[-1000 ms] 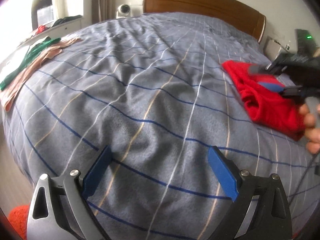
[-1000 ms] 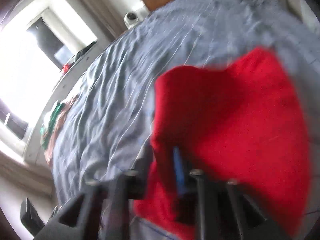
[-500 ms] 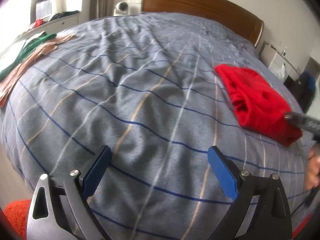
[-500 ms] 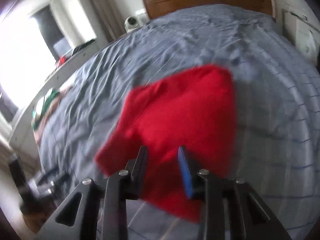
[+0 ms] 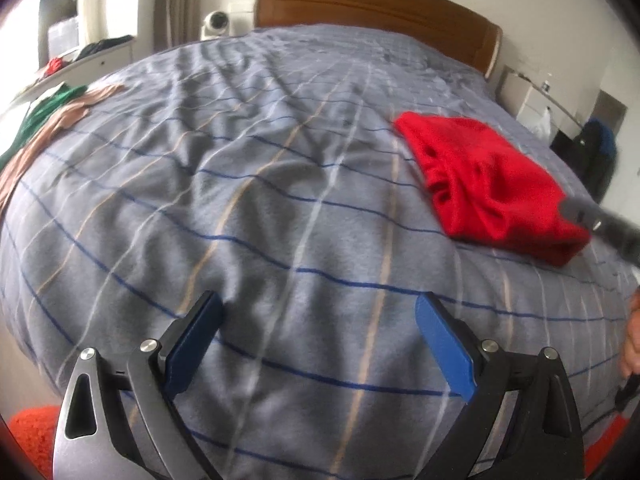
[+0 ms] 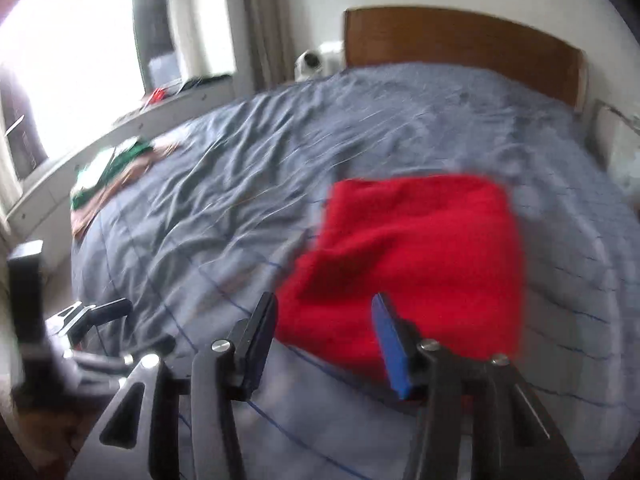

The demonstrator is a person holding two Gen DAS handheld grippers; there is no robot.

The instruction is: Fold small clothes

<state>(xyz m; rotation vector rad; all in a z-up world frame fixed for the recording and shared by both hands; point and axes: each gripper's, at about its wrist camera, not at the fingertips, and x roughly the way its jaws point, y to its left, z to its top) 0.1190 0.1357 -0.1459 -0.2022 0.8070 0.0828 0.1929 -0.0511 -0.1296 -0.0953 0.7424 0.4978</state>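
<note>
Red cloth [image 5: 492, 188] lies folded on the bed [image 5: 240, 208], toward the right edge and about halfway up toward the headboard [image 5: 376, 4]. It looks like a compact, roughly square packet with one bunched edge facing the middle of the bed, so I judge this piece as good as folded and parked to the side, leaving the middle free as a working surface.

Left gripper [image 5: 320, 340] hangs over the near edge with its jaws spread wide and nothing between them, well apart from the cloth. Its spot suggests it is idle, or free to fetch another piece.

Right gripper [image 6: 324, 336] hovers just before the near edge of the red cloth [image 6: 416, 256], jaws partly apart and empty; the cloth shows between and beyond the fingers, but I see no pinch on it. The frame is blurred, so actual contact is hard to rule out.

Green and tan clothes [image 5: 44, 120] lie in a strip along the far left edge, unfolded as far as I can tell; likely they wait their turn.
</note>
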